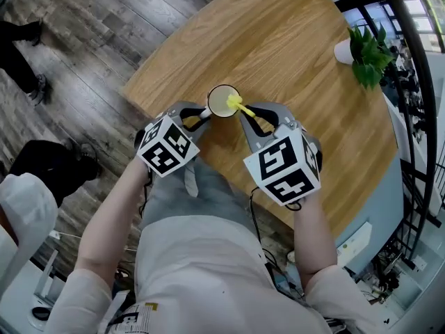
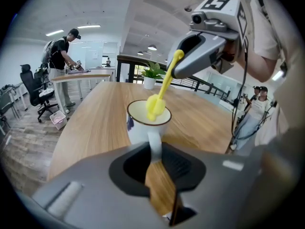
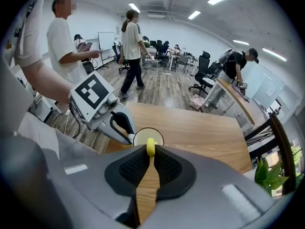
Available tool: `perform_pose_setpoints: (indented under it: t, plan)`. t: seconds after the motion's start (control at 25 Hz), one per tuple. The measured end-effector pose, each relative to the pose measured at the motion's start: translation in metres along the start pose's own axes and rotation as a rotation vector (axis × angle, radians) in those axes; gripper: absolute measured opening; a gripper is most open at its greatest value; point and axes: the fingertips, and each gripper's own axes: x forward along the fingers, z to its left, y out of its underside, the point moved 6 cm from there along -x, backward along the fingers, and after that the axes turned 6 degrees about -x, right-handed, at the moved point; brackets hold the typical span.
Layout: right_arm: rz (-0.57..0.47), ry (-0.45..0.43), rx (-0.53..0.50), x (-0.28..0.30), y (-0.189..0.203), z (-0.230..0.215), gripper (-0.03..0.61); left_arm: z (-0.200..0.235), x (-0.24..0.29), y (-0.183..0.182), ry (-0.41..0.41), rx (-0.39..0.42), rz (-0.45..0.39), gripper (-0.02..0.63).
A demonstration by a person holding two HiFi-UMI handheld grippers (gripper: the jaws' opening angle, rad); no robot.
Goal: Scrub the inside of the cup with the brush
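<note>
A white cup (image 1: pixel 223 101) with a dark rim stands on the wooden table (image 1: pixel 292 54). My left gripper (image 1: pixel 199 115) is shut on the cup's handle (image 2: pixel 154 144), seen close up in the left gripper view. My right gripper (image 1: pixel 248 114) is shut on the handle of a yellow brush (image 1: pixel 238 106). The brush slants down from the right gripper, and its head (image 2: pixel 155 108) sits at the cup's mouth (image 2: pixel 148 112), part above the rim. In the right gripper view the brush handle (image 3: pixel 150 148) is pinched between the pads, with the cup (image 3: pixel 148 138) just beyond.
A potted plant (image 1: pixel 365 53) in a white pot stands at the table's far right. The table's near edge runs just under my grippers. People and office chairs are on the wood floor around, one person (image 2: pixel 64 56) working at another table.
</note>
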Motion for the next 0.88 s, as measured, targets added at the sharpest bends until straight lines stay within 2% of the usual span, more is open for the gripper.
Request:
perform_pose_setpoints:
  t: [0.2, 0.44, 0.68, 0.88]
  plan:
    - [0.014, -0.05, -0.01, -0.007, 0.001, 0.015, 0.032, -0.003, 0.0, -0.001, -0.012, -0.014, 0.019, 0.067]
    - [-0.039, -0.065, -0.069, -0.006, -0.022, 0.037, 0.034, -0.009, -0.004, 0.001, -0.027, -0.012, 0.027, 0.066]
    - [-0.142, -0.032, -0.043, -0.005, -0.04, 0.031, 0.032, -0.013, -0.004, 0.002, -0.044, 0.013, 0.035, 0.066]
    - [-0.213, 0.033, 0.031, -0.005, -0.043, 0.019, 0.032, -0.017, -0.008, 0.005, -0.053, 0.006, 0.039, 0.066]
